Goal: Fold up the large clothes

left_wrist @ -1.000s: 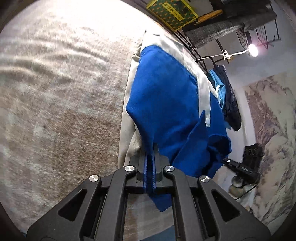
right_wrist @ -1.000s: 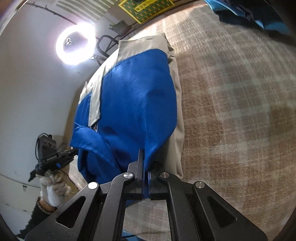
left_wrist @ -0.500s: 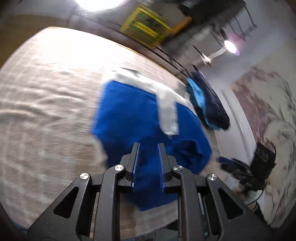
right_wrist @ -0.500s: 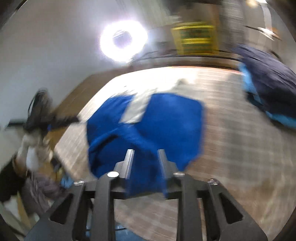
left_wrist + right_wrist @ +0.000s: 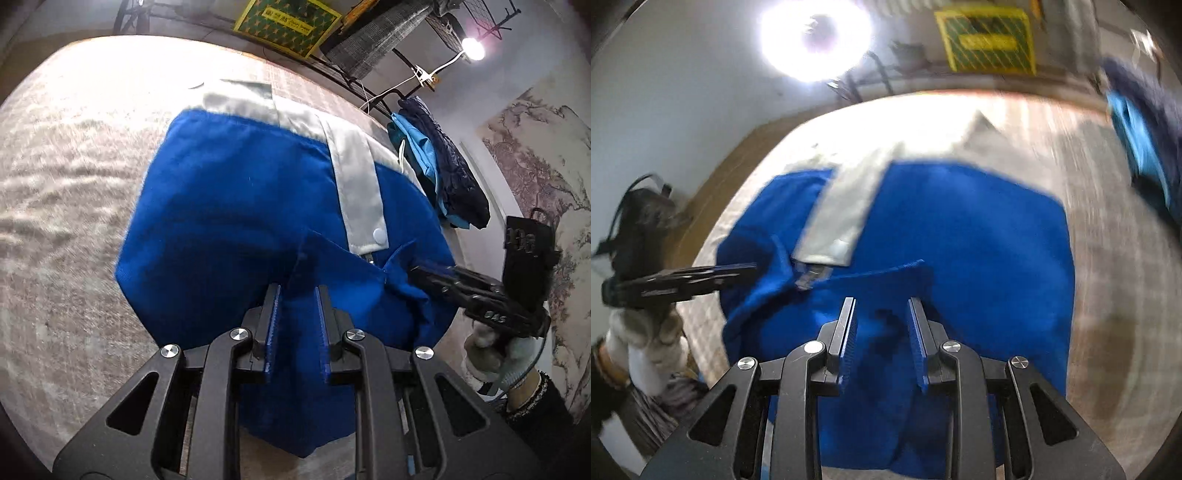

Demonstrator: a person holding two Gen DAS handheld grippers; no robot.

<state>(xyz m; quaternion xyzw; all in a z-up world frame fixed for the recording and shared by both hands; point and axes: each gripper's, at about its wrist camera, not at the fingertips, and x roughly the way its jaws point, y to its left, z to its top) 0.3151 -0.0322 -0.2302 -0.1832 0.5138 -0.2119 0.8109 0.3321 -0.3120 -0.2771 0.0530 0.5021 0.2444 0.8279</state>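
Note:
A blue garment with a pale grey collar band and placket [image 5: 229,206] lies folded on a beige checked cloth surface [image 5: 62,192]; it also shows in the right wrist view [image 5: 960,229]. My left gripper [image 5: 297,295] is open and empty, above the garment's near edge. My right gripper [image 5: 881,306] is open and empty above the near edge too. The right gripper appears from the side in the left wrist view [image 5: 472,291], and the left gripper appears at the left of the right wrist view [image 5: 683,282].
A dark navy and light blue pile of clothes [image 5: 439,173] lies at the far right of the surface, also seen in the right wrist view [image 5: 1145,136]. A ring light [image 5: 812,37] and a yellow-green sign [image 5: 288,22] stand behind.
Both grippers were shut on the blue garment's edge a second ago. They have let go, opened and pulled back, and the garment now lies flat on the surface.

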